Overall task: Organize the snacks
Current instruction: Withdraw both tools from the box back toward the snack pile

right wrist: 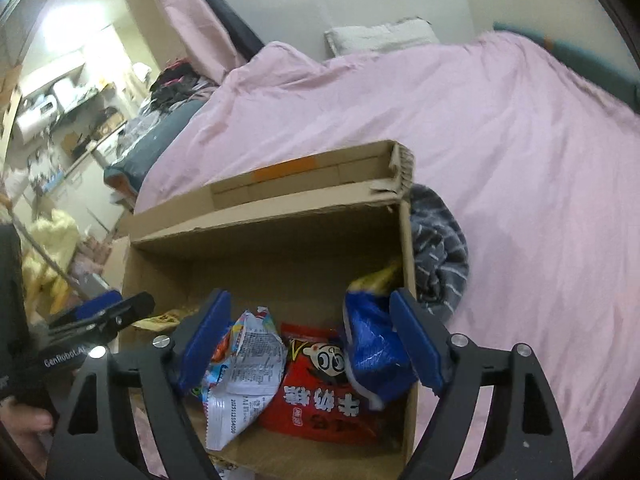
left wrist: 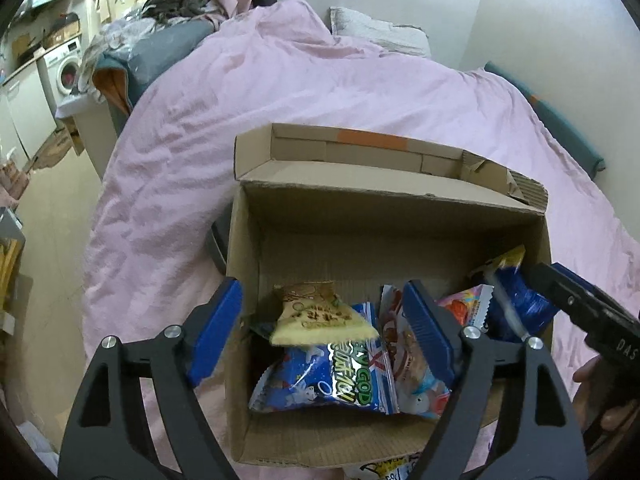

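An open cardboard box (left wrist: 384, 208) sits on a pink bed and holds several snack packets. In the left wrist view my left gripper (left wrist: 324, 332) is open over the box's near left part, above a yellow packet (left wrist: 320, 316) and a blue packet (left wrist: 324, 384). In the right wrist view my right gripper (right wrist: 310, 344) is open over the box (right wrist: 272, 240), above a white-backed packet (right wrist: 244, 364), a red packet (right wrist: 316, 392) and a blue packet (right wrist: 372, 344). The blue packet looks blurred beside the right finger. The right gripper also shows at the box's right side in the left wrist view (left wrist: 576, 304).
The pink duvet (left wrist: 320, 92) covers the bed around the box. A grey striped cloth (right wrist: 436, 252) lies against the box's right wall. Another packet (left wrist: 384, 468) lies in front of the box. Clutter and a washing machine (left wrist: 64, 64) stand far left.
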The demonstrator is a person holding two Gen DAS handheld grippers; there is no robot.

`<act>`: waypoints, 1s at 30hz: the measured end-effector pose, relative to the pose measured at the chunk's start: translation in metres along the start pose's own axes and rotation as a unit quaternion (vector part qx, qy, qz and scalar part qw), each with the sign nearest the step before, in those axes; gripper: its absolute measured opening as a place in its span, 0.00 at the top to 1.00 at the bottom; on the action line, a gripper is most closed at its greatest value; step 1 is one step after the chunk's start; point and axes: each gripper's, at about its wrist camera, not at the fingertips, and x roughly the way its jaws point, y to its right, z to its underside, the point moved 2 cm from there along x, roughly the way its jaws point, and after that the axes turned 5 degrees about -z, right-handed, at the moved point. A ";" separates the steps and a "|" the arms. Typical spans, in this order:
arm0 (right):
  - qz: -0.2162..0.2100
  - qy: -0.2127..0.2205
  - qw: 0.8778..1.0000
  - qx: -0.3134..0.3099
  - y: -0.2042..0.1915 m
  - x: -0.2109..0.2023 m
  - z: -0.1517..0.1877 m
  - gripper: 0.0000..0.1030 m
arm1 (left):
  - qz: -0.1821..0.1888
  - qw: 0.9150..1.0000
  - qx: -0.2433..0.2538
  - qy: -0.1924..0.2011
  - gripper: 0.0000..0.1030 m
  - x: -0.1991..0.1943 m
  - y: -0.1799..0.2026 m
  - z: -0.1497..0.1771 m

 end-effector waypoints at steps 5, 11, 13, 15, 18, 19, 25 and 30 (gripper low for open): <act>-0.002 -0.005 1.000 -0.007 -0.004 0.002 0.001 0.18 | -0.002 1.000 0.006 0.005 0.23 -0.004 0.002 0.000; 0.007 0.003 1.000 -0.017 -0.010 -0.002 0.003 0.18 | -0.009 1.000 0.003 0.013 0.23 -0.011 -0.003 -0.003; 0.005 0.010 1.000 -0.018 -0.014 -0.008 0.004 0.18 | -0.008 1.000 -0.006 0.017 0.23 -0.016 -0.007 -0.004; 0.005 0.013 1.000 -0.017 -0.016 -0.014 0.008 0.18 | -0.008 1.000 -0.010 0.018 0.23 -0.020 -0.010 -0.002; 0.006 0.013 1.000 -0.015 -0.017 -0.021 0.011 0.18 | -0.014 1.000 -0.009 0.012 0.23 -0.028 -0.014 0.000; 0.006 0.014 1.000 -0.014 -0.018 -0.022 0.011 0.18 | -0.013 1.000 -0.012 0.013 0.23 -0.032 -0.016 0.000; 0.003 0.025 1.000 -0.011 -0.025 -0.045 0.020 0.18 | -0.016 0.999 -0.028 0.017 0.23 -0.055 -0.025 0.005; 0.000 0.018 1.000 0.000 -0.025 -0.059 0.037 0.18 | -0.019 1.000 -0.023 0.008 0.23 -0.068 -0.027 0.024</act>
